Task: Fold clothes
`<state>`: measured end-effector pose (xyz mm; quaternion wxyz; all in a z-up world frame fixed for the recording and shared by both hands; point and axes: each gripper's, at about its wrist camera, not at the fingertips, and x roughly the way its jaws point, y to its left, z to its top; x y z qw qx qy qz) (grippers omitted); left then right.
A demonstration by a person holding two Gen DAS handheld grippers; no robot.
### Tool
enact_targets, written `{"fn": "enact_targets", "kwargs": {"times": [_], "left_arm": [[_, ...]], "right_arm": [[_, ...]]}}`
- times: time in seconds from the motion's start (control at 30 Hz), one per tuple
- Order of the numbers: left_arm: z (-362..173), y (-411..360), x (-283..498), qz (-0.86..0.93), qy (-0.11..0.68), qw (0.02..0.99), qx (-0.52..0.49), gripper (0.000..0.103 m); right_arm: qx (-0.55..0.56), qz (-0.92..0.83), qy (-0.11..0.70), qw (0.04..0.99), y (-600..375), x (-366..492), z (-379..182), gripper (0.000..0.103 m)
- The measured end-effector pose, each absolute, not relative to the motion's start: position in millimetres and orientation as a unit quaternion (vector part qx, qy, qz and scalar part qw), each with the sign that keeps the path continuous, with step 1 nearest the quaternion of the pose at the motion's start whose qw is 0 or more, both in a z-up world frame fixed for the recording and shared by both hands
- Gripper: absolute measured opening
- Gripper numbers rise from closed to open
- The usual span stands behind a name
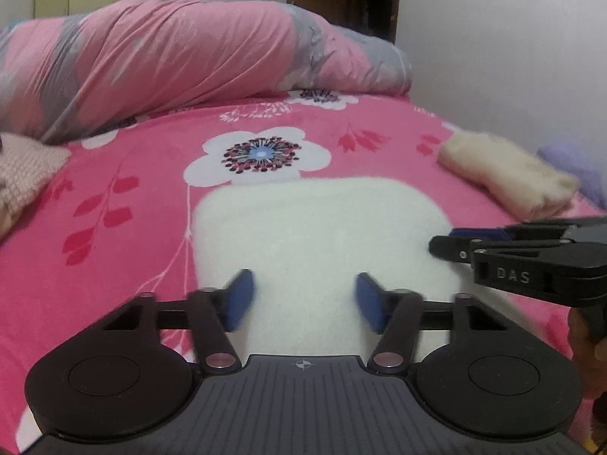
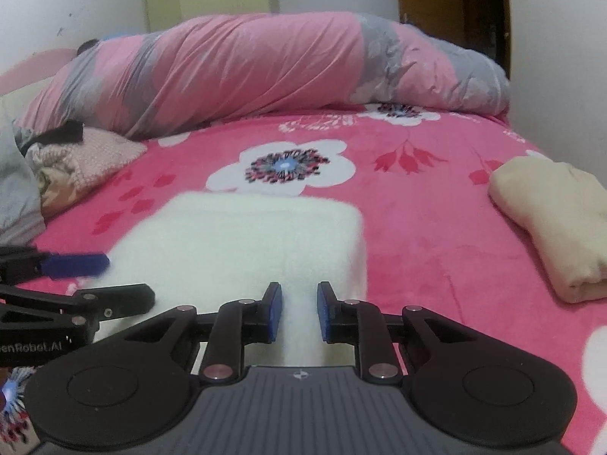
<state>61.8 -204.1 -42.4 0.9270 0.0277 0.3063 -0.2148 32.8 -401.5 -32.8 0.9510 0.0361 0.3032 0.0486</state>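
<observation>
A white fluffy garment [image 1: 322, 227] [image 2: 246, 235] lies folded into a block on the pink flowered bed sheet [image 1: 125, 159] [image 2: 436, 227]. My left gripper [image 1: 305, 301] [image 2: 127, 278] is over its near left part. The blue pads stand well apart with white pile between them, not pressing on it. My right gripper [image 2: 299, 311] [image 1: 442, 240] is at the garment's near right edge. Its pads are close together and white pile fills the narrow gap, so it is shut on the garment.
A folded beige garment [image 1: 508, 170] [image 2: 557, 227] lies at the right side of the bed. A heap of unfolded clothes [image 2: 76, 159] [image 1: 26, 167] sits at the left. A rolled pink and grey duvet [image 1: 189, 57] [image 2: 265, 68] spans the far end by the wall.
</observation>
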Motion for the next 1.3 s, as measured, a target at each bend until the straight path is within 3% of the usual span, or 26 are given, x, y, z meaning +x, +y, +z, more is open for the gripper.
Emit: {"fn": "enact_targets", "kwargs": {"times": [0.1, 0.3, 0.6, 0.87, 1.2, 1.3], "left_arm": [[-40.0, -192.1, 48.1, -0.227, 0.298, 0.927, 0.027, 0.042], [-59.9, -200.1, 22.8, -0.238, 0.263, 0.931, 0.080, 0.043], [-45.2, -179.8, -2.5, -0.246, 0.249, 0.935, 0.063, 0.042], [-83.8, -180.9, -17.1, -0.257, 0.286, 0.920, 0.073, 0.043], [-81.6, -163.6, -27.8, -0.270, 0.297, 0.914, 0.063, 0.044], [-88.4, -164.0, -27.9, -0.269, 0.301, 0.913, 0.057, 0.045]], "right_arm": [[0.034, 0.063, 0.296, 0.952, -397.3, 10.1, -21.2, 0.021], [-0.008, 0.054, 0.325, 0.944, -390.2, 4.1, -58.7, 0.021], [0.024, 0.046, 0.314, 0.948, -388.5, -30.3, -27.4, 0.022], [-0.004, 0.031, 0.344, 0.938, -384.2, -44.3, -65.7, 0.025], [0.012, 0.026, 0.319, 0.947, -380.8, -67.6, -37.4, 0.025], [-0.025, 0.022, 0.332, 0.943, -376.5, -69.3, -53.0, 0.025]]}}
